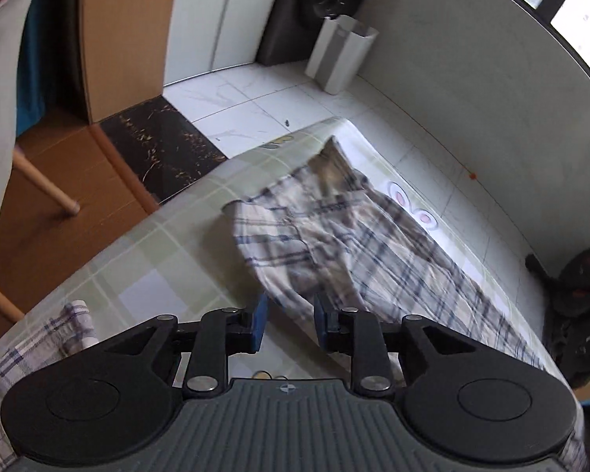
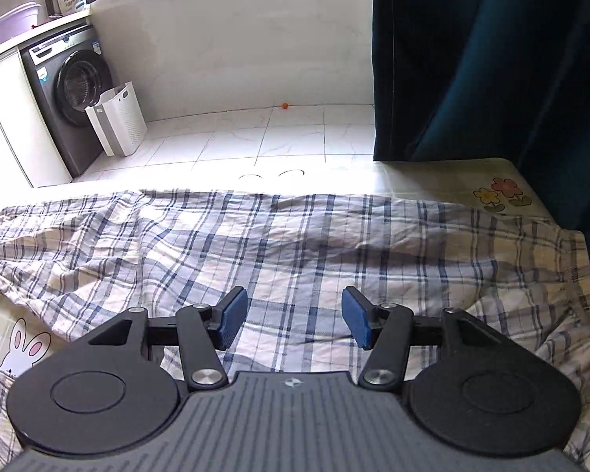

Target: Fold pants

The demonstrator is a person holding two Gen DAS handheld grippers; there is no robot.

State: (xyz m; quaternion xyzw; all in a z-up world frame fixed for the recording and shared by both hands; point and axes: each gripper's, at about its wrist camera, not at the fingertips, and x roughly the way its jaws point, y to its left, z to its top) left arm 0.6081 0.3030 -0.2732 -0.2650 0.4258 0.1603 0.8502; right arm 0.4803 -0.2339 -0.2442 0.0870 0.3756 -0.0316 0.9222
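— Blue pads on the left gripper [image 1: 288, 324] stand apart, nothing between them, right at the near edge of the plaid pants [image 1: 334, 232]. From the left wrist view, what could go wrong?

— That cloth is rumpled and blurred on the checked tablecloth [image 1: 145, 259]. I judge a pinch here could catch one layer only, so the fold drags crooked, or snag the tablecloth too.

— And the right wrist view?

— Right gripper [image 2: 294, 320] hangs wide open over the pants, holding nothing. The pants lie spread lengthwise across the table, wrinkled; folding over those wrinkles would trap them.

— What does each show alone?

— Left shows the bunched end near the table's far edge and a second plaid piece [image 1: 39, 338]. Right shows the washing machine [image 2: 74, 94], laundry basket [image 2: 118, 124] and the hem at right.
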